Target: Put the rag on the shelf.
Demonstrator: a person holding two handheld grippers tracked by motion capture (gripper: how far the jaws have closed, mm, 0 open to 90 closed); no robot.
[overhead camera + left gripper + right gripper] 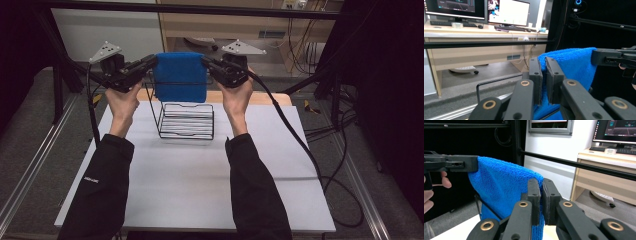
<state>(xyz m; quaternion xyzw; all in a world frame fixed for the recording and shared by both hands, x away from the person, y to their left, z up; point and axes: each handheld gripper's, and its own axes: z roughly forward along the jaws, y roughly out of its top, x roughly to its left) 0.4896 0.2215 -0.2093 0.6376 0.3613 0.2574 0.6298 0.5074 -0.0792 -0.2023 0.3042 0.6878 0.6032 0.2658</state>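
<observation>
The left gripper (pixel 150 63) is clamped on the left top corner of the blue cloth (pixel 180 76), which hangs spread above the black wire rack (pixel 186 120). The rack's upper rail crosses in front of the cloth's lower half. The right gripper (pixel 207 62) pinches the right top corner. The rack stands on the white table (pixel 200 180), directly beneath the cloth.

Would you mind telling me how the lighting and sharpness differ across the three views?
High view: dim, dark at the edges, the blue cloth soft but readable over the wire rack. Left gripper view: bright monitors glare white; cloth weave crisp. Right gripper view: cloth sharp, left background nearly black, the nearest gripper parts slightly blurred.
</observation>
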